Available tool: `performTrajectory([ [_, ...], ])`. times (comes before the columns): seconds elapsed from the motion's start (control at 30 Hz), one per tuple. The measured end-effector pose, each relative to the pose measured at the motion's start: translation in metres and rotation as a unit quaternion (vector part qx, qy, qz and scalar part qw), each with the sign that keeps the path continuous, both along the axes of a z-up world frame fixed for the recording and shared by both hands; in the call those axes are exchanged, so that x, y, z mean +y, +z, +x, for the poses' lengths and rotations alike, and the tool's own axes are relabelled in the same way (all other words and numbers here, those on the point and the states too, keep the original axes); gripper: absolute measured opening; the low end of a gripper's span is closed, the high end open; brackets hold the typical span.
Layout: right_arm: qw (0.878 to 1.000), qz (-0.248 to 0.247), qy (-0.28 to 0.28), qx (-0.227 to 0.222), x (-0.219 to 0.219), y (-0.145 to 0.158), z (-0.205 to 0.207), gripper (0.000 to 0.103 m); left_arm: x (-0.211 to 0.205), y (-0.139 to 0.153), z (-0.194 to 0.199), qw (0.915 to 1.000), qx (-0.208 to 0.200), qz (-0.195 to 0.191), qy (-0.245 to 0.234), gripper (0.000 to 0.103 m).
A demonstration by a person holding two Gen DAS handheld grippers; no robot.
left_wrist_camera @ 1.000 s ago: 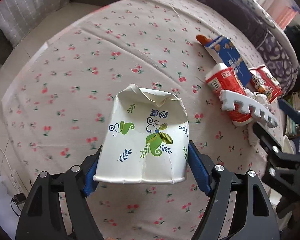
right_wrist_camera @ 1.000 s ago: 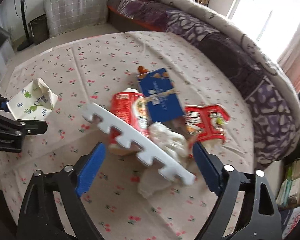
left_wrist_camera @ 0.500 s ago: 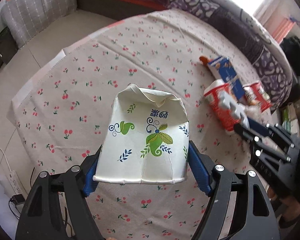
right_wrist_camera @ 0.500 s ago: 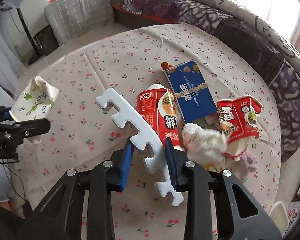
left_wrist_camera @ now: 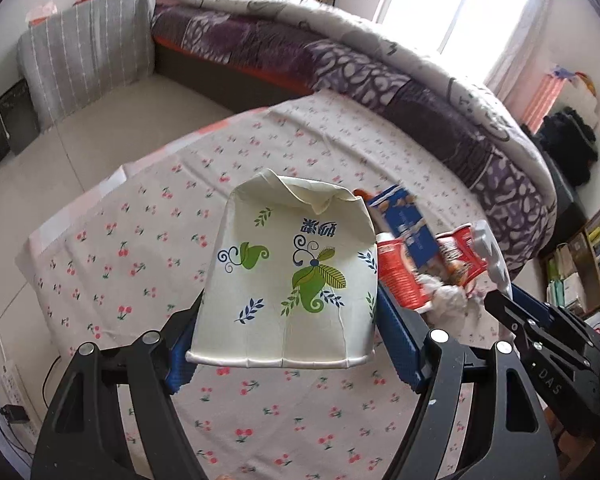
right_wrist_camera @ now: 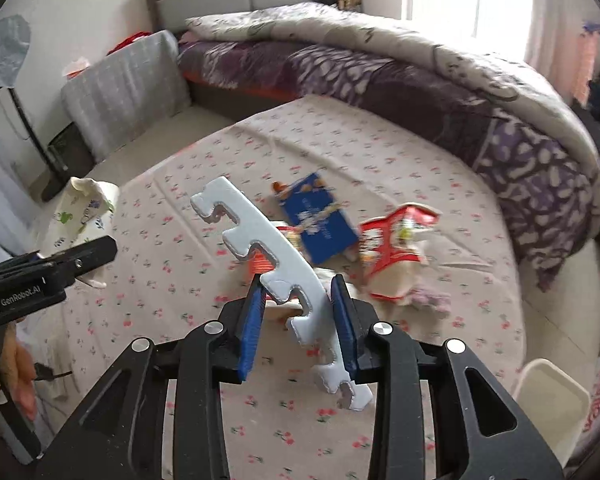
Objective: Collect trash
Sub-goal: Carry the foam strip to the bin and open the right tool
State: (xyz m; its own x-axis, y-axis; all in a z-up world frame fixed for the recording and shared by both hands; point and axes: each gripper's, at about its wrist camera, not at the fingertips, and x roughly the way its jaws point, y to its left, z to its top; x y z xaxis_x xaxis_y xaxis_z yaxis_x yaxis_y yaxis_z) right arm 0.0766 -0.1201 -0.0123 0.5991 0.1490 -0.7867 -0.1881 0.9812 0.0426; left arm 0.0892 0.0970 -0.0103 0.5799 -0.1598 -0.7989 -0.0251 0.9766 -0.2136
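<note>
With both grippers already loaded, this looked like the carry-off step: the left gripper (left_wrist_camera: pixel 288 332) had its blue pads clamped on the sides of a crushed paper cup (left_wrist_camera: pixel 290 276), and the right gripper (right_wrist_camera: pixel 298 320) had its jaws closed on a notched white foam strip (right_wrist_camera: pixel 276 276), both held up above the cherry-print cloth (right_wrist_camera: pixel 204 264). Next move, I'd guess, was hauling both to a bin, but no bin was clearly in view, just a white container (right_wrist_camera: pixel 548 400) cut off at the edge that I couldn't identify. Leftover trash on the cloth, a blue carton (right_wrist_camera: pixel 320 228) and red wrappers (right_wrist_camera: pixel 396 240), was blurry and partly hidden behind the strip.
</note>
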Motion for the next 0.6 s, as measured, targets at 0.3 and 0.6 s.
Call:
performTrajectory([
  [0.3, 0.999, -0.027, -0.044, -0.003, -0.043, 0.009, -0.018, 0.032, -0.051, 0.005, -0.008, 0.9986, -0.021, 0.018, -0.045, 0.075],
  [0.6, 0.995, -0.050, -0.086, 0.002, -0.098, 0.012, -0.037, 0.033, -0.109, 0.005, -0.015, 0.9938, -0.035, 0.043, -0.096, 0.075],
])
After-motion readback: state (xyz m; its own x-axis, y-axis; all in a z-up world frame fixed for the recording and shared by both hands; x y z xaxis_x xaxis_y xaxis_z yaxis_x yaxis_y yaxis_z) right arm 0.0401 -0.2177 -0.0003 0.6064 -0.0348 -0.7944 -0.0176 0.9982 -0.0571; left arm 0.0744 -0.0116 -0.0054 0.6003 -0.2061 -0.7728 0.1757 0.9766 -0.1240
